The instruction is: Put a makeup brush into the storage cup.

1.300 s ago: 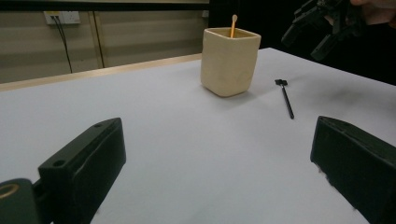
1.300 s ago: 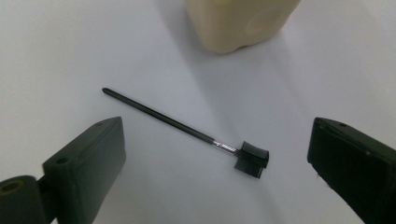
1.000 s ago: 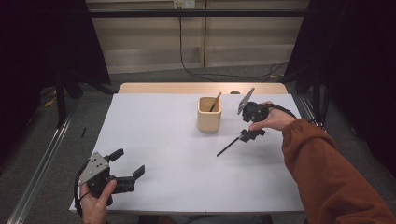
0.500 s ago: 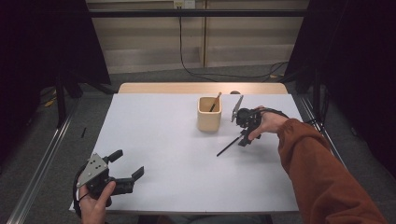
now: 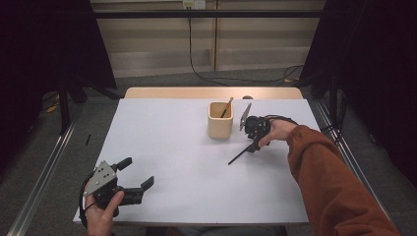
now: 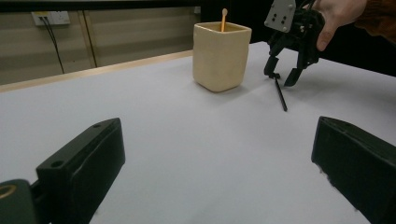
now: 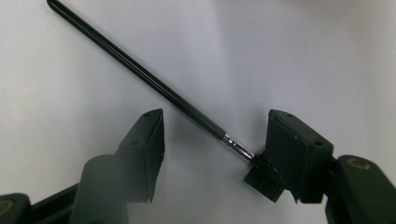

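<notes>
Now right tongs (image 7: 210,154) straddle the black brush (image 7: 154,79), jaws apart.

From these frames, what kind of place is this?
Likely a lab recording booth: a white table framed by dark curtains, cables trailing on the floor behind, and hand-held left gripper and right gripper.

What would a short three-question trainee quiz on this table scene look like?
1. True or false: the right gripper is open over the black brush.
2. What stands in the beige cup?
A. a wooden stick
B. a spoon
C. scissors
3. Fill in: the left gripper is ____ and holds nothing.

Key: 1 true. 2 A, a wooden stick. 3 open.
</notes>
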Available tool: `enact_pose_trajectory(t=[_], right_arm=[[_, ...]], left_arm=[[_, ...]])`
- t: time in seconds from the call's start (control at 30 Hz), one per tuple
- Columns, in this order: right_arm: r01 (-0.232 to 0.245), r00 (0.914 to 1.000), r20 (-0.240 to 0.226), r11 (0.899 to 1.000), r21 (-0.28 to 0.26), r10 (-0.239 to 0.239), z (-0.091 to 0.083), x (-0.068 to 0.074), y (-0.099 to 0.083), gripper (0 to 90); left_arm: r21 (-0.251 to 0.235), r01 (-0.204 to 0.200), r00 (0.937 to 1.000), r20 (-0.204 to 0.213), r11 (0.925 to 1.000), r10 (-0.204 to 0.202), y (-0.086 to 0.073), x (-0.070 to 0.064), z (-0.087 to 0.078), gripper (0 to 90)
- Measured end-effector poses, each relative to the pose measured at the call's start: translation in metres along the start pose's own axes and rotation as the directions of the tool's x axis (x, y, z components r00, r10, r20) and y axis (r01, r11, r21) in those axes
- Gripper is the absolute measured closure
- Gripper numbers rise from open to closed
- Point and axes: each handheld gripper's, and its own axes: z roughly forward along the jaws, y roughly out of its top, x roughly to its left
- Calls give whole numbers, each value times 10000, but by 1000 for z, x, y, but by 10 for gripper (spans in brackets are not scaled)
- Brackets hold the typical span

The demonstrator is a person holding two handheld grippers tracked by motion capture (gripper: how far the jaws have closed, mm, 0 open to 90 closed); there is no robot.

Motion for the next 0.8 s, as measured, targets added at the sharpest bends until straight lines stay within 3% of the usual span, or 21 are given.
enact_pose_trajectory(t=[0.27, 0.37, 0.63, 0.8], right_arm=[[169, 9998, -101, 9998, 112, -168, 6, 3, 4, 431], [124, 9995, -310, 9997, 205, -117, 5, 3, 4, 514], [83, 9989, -459, 9984, 558, -58, 3, 1, 3, 636], [190, 9989, -442, 9975, 686, -159, 2, -1, -6, 620]], left_arm=[[34, -30, 10000, 70, 10000, 29, 0, 0, 0, 27], [67, -51, 9999, 136, 10000, 50, 0, 0, 1, 27], [82, -132, 9997, 183, 9999, 131, -1, -1, 1, 27], [96, -111, 9998, 173, 9999, 109, 0, -1, 2, 27]])
